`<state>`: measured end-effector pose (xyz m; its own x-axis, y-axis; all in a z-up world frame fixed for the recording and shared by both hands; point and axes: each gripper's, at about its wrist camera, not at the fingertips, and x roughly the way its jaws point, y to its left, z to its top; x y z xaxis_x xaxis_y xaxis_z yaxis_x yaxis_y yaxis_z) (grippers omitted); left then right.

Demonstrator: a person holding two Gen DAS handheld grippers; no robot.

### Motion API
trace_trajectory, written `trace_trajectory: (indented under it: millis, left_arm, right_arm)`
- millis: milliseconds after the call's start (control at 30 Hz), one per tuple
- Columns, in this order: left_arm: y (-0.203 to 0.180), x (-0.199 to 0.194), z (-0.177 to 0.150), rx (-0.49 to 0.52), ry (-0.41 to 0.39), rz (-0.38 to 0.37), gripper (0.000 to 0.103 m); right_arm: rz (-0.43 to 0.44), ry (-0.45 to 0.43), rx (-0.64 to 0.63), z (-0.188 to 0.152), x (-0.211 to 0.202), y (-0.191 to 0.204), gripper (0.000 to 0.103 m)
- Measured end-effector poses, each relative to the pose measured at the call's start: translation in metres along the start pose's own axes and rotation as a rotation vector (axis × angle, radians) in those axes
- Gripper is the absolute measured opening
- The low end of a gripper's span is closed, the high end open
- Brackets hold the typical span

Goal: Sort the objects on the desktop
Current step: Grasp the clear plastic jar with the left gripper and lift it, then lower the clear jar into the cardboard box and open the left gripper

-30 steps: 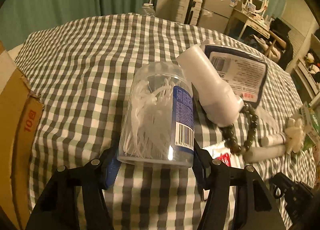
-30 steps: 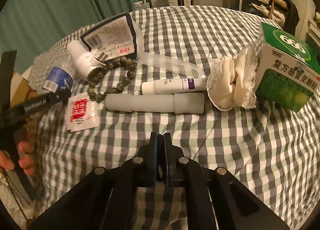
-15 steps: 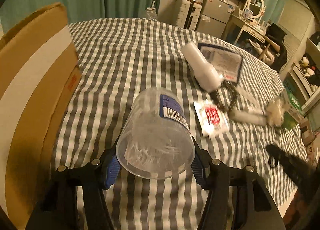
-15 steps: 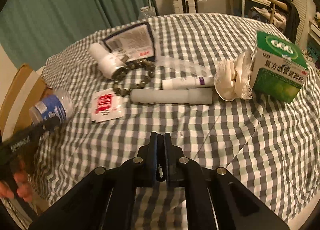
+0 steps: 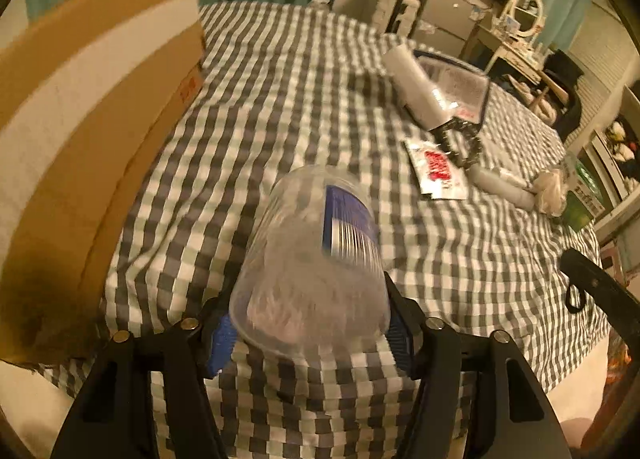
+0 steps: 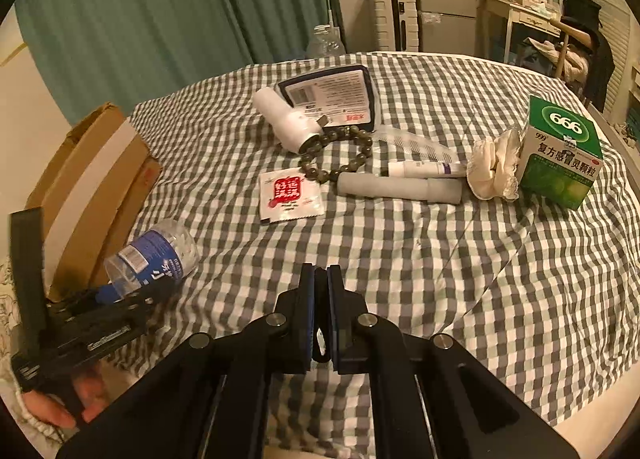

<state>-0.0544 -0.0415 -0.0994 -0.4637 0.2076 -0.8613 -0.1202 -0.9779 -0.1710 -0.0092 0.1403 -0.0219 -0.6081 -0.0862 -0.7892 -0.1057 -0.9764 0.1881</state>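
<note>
Two hand-held grippers show: the left hand-held gripper (image 5: 310,333) clamps a clear plastic jar (image 5: 316,271) with a blue label, lifted above the checkered desk (image 6: 400,259) just beside the cardboard box (image 6: 92,187) at the left edge. The right hand-held gripper (image 6: 321,319) hovers empty, fingers pressed together, near the front.

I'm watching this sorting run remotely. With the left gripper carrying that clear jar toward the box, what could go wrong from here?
1. The left gripper pinches the smooth, round jar only near one end, so it might slip or swing.
2. The cardboard box has an upright flap; the jar could catch on it.
</note>
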Motion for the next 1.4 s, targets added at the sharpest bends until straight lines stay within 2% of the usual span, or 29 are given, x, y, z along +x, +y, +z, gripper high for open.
trace_trajectory:
  millis: [33, 133, 200, 300, 500, 600, 767, 1033, 1067, 1133, 1233, 1300, 1333, 1400]
  left_arm:
    - [0.002, 0.003, 0.000, -0.010, 0.007, 0.011, 0.074]
    - [0.007, 0.010, -0.001, -0.035, 0.018, -0.005, 0.074]
    - [0.007, 0.012, -0.002, -0.029, 0.019, -0.021, 0.066]
    - [0.002, 0.011, -0.003, 0.002, 0.009, -0.003, 0.066]
    - [-0.004, -0.023, 0.001, 0.019, -0.087, -0.028, 0.065]
    - [-0.007, -0.048, 0.005, 0.039, -0.130, -0.044, 0.065]
    - [0.003, -0.094, 0.013, 0.064, -0.199, -0.024, 0.063]
    - [0.068, -0.152, 0.043, -0.005, -0.296, 0.024, 0.063]
    - [0.076, -0.156, 0.046, -0.017, -0.300, 0.012, 0.063]
    - [0.101, -0.165, 0.054, -0.081, -0.295, -0.067, 0.063]
    - [0.123, -0.172, 0.062, -0.151, -0.275, -0.146, 0.063]
    - [0.131, -0.179, 0.065, -0.166, -0.294, -0.187, 0.063]
    - [0.134, -0.183, 0.067, -0.175, -0.294, -0.199, 0.063]
    - [0.136, -0.189, 0.071, -0.159, -0.310, -0.150, 0.063]
  right_arm:
    - [0.002, 0.002, 0.004, -0.001, 0.000, 0.000, 0.005]
    - [0.006, 0.007, 0.013, -0.002, 0.001, -0.001, 0.005]
    - [0.010, 0.011, 0.020, -0.001, 0.002, -0.003, 0.005]
    - [0.011, 0.015, 0.023, -0.001, 0.004, -0.004, 0.005]
    - [-0.015, 0.001, -0.038, -0.004, -0.005, 0.012, 0.005]
    - [0.004, -0.002, -0.062, -0.005, -0.012, 0.027, 0.005]
    - [0.071, -0.056, -0.120, 0.005, -0.039, 0.065, 0.005]
    - [0.202, -0.117, -0.253, 0.034, -0.069, 0.151, 0.005]
    - [0.212, -0.120, -0.272, 0.038, -0.068, 0.163, 0.005]
    - [0.237, -0.115, -0.315, 0.047, -0.063, 0.189, 0.005]
    - [0.272, -0.106, -0.355, 0.058, -0.051, 0.225, 0.005]
    - [0.295, -0.096, -0.359, 0.064, -0.044, 0.239, 0.005]
    - [0.312, -0.091, -0.360, 0.066, -0.040, 0.247, 0.005]
    - [0.337, -0.078, -0.359, 0.072, -0.032, 0.258, 0.005]
